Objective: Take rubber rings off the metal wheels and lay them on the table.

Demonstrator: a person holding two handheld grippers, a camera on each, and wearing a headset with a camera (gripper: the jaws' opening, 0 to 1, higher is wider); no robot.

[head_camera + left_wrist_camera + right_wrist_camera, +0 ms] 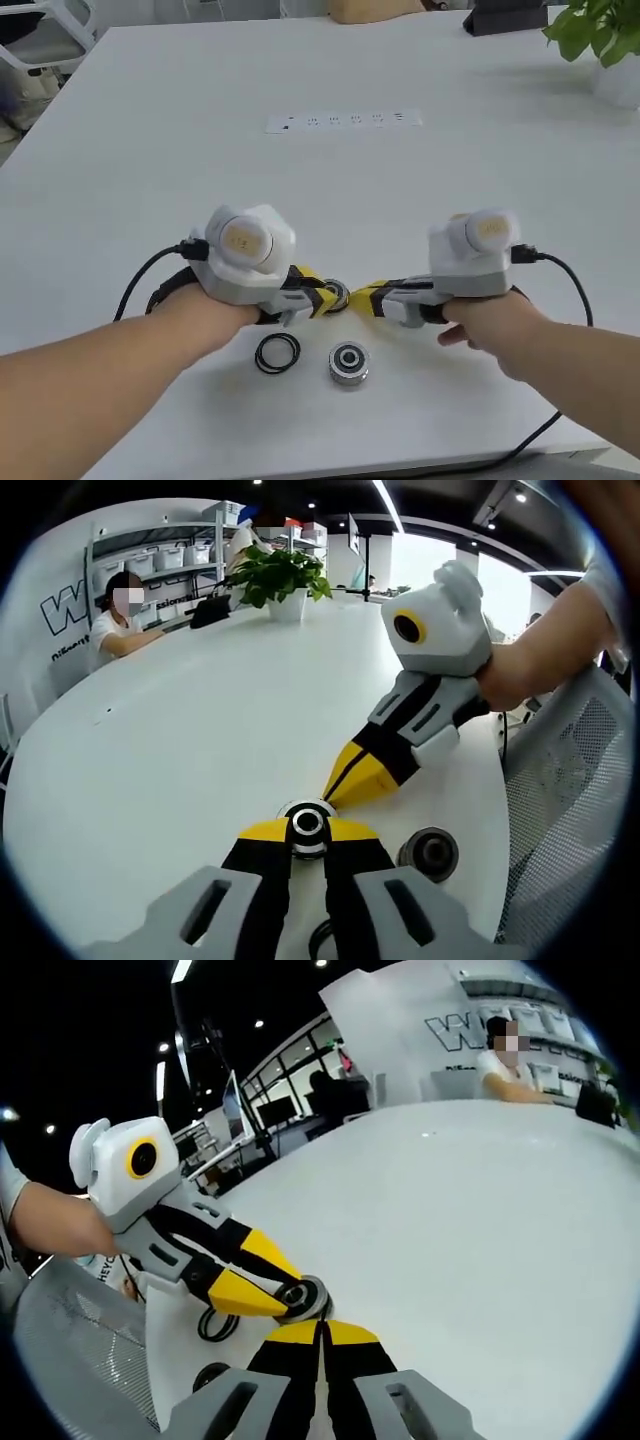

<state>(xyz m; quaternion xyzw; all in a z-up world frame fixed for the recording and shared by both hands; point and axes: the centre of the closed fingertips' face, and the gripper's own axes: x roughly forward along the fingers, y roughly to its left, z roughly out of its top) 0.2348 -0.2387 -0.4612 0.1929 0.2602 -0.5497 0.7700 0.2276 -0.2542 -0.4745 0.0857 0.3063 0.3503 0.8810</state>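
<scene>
My left gripper [326, 297] [307, 830] is shut on a small metal wheel [336, 295] [307, 822] [305, 1297], held just above the table. Facing it, my right gripper [358, 296] [320, 1328] is shut, its yellow tips meeting at the wheel's rim. I cannot tell whether they pinch the wheel's rubber ring. In front of the left hand, a black rubber ring [277, 353] [214, 1326] lies flat on the table. A second metal wheel [348, 362] [430, 852] stands beside it to the right.
A white power strip [343, 121] lies mid-table. A potted plant [598, 32] [280, 575] stands at the far right corner. The white table's [200, 160] front edge runs just below the loose wheel. Black cables trail from both grippers. A person [120, 615] sits at the far side.
</scene>
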